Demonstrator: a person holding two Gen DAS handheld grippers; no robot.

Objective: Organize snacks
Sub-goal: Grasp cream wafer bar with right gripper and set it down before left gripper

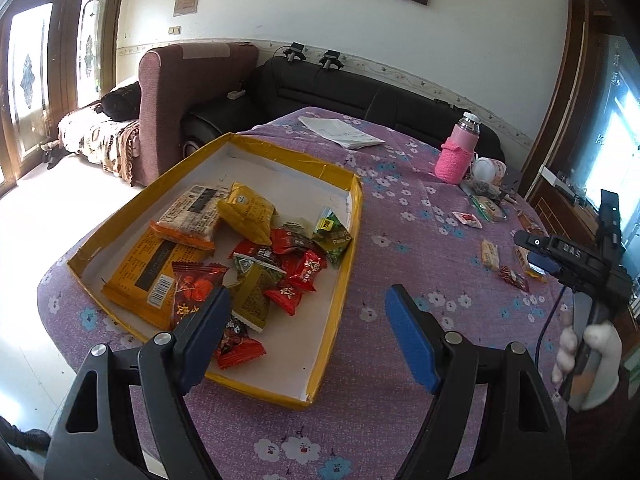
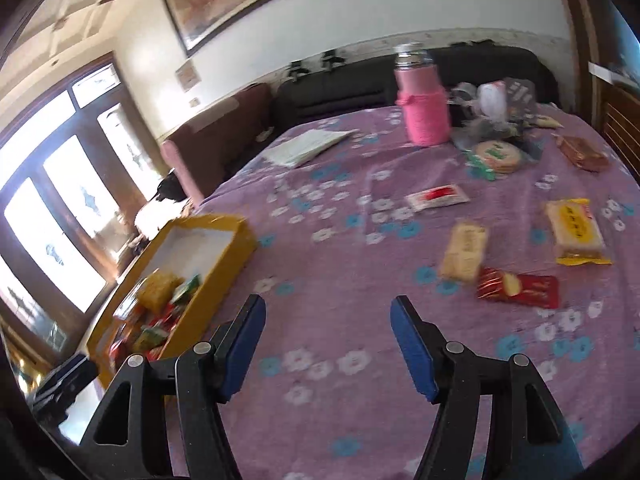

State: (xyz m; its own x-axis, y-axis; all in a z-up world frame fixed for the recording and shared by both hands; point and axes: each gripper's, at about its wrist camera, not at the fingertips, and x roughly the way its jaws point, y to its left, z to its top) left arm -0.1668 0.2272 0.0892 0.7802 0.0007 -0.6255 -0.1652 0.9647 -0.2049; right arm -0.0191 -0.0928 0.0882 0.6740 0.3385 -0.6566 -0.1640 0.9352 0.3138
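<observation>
Snacks (image 2: 516, 286) lay loose on the tablecloth (image 2: 360, 248), well apart from the yellow box (image 1: 340, 280), and with both the left gripper (image 1: 308, 316) and right gripper (image 2: 328, 330) spread empty, a slick wrapper could have slipped from a shallow pinch.

pink bottle (image 2: 425, 110) upright | papers (image 1: 342, 131) flat | sofa (image 1: 352, 92) behind table

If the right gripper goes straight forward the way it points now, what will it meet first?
Probably only the purple tablecloth. The right gripper is open and empty, and no snack lies between its fingers' line; the white-and-red sachet is farther along, though depth is unclear.
</observation>
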